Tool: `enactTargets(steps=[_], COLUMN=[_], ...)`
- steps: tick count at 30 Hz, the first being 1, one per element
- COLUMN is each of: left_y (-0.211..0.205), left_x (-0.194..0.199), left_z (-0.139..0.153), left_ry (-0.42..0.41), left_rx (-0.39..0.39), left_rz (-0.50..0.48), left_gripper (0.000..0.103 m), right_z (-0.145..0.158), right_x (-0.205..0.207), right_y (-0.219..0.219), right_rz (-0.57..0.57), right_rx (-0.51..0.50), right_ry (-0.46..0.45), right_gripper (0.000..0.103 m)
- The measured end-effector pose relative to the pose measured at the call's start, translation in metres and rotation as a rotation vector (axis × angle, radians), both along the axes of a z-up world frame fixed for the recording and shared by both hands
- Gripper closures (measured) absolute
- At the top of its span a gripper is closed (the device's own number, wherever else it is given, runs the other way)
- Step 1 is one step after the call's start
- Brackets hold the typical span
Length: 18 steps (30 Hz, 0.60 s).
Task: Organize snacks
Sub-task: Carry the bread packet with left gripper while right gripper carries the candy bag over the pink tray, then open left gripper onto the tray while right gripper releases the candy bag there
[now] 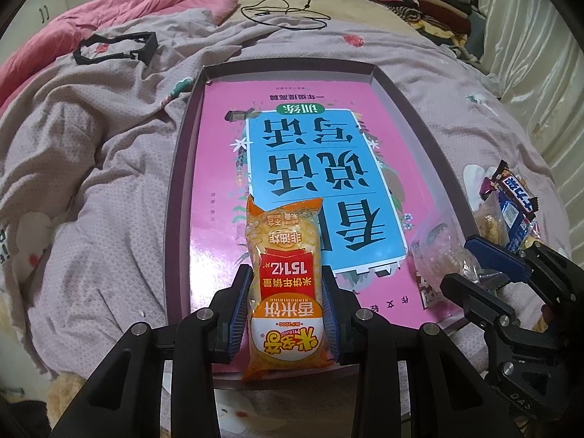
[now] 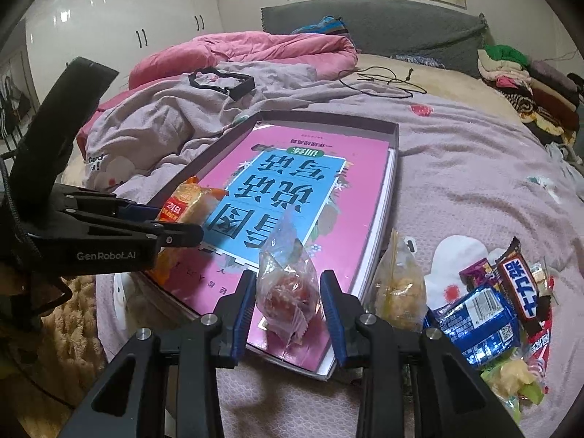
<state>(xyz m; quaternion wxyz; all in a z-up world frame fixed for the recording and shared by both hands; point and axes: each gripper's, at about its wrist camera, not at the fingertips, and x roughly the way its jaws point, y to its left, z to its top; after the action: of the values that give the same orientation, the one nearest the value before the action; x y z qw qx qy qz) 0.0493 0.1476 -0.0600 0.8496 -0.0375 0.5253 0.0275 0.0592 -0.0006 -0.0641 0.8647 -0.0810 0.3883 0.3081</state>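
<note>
My left gripper [image 1: 286, 303] is shut on an orange rice-cracker packet [image 1: 284, 284] and holds it over the near end of a shallow purple box [image 1: 179, 168] with a pink and blue book [image 1: 310, 168] inside. My right gripper [image 2: 288, 306] is shut on a clear bag with a red-brown snack [image 2: 288, 292], over the box's near right corner [image 2: 328, 372]. The left gripper and its packet [image 2: 182, 204] show at the left of the right wrist view. The right gripper [image 1: 485, 266] shows at the right of the left wrist view.
A pile of loose snacks [image 2: 492, 310] lies on the mauve bedspread right of the box, among them a blue packet, a dark chocolate bar and a clear bag of yellow pieces [image 2: 398, 284]. A black frame [image 1: 116, 47], a cable [image 1: 284, 14], a pink quilt and folded clothes lie farther back.
</note>
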Motion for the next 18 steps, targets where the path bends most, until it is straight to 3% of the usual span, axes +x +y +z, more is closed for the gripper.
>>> enactTargets(steps=[12,18], left_y=[0.002,0.0], left_x=[-0.002,-0.003], left_z=[0.009,0.016], left_ry=[-0.019,-0.034], left_rx=[0.0,-0.007], left_rz=[0.013,0.011], left_gripper=[0.048,0.042], right_z=[0.005,0.01], right_x=[-0.003,-0.003], right_y=[-0.002,-0.008], right_rz=[-0.012,-0.024], right_rx=[0.001,0.012], right_ry=[-0.018,-0.029], right_gripper=[0.065,0.059])
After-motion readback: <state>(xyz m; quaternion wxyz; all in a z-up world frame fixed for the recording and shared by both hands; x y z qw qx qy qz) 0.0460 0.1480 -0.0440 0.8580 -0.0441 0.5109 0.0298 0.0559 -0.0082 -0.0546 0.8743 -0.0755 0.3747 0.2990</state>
